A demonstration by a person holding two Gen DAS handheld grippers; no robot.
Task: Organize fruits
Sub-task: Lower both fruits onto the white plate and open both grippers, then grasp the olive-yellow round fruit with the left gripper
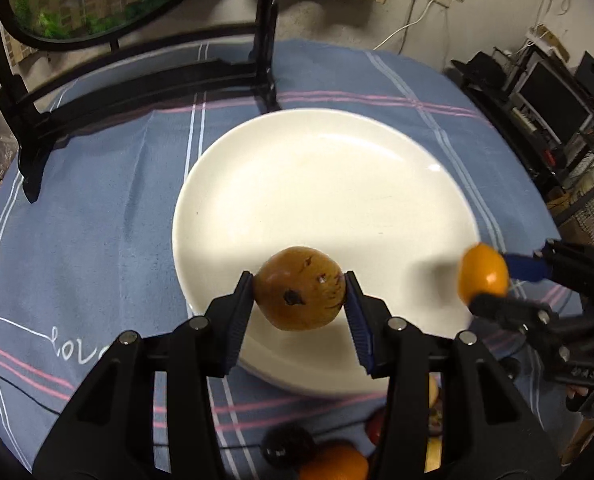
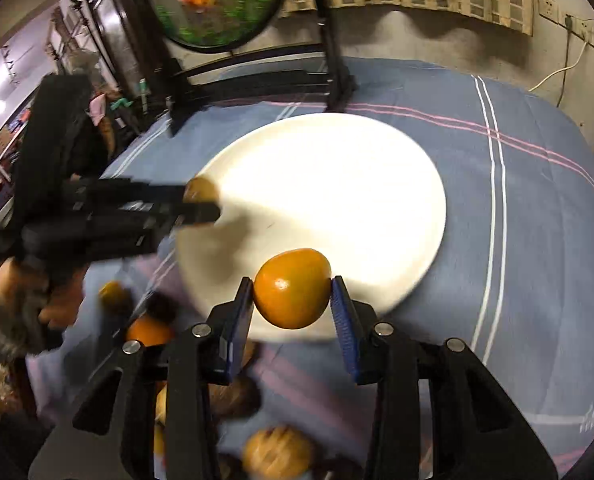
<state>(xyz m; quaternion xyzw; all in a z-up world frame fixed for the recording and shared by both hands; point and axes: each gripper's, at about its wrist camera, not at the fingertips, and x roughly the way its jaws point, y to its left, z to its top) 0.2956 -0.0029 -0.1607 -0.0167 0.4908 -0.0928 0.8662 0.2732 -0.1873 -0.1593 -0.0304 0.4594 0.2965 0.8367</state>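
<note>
In your left wrist view, your left tongs [image 1: 299,290] are clamped on a brownish-yellow round fruit with dark blemishes [image 1: 299,288], held above the near rim of the large white round plate [image 1: 321,184] on the counter's blue striped cloth [image 1: 97,208]. At the right, your right tongs [image 1: 493,280] grip a smooth orange round fruit [image 1: 483,276] at the plate's edge. In your right wrist view, your right tongs [image 2: 292,290] pinch that orange fruit [image 2: 292,288] over the plate's [image 2: 337,184] near rim, while your left tongs [image 2: 201,202] hold the brownish fruit [image 2: 201,188] at its left edge. More fruits [image 2: 149,330] lie blurred below.
</note>
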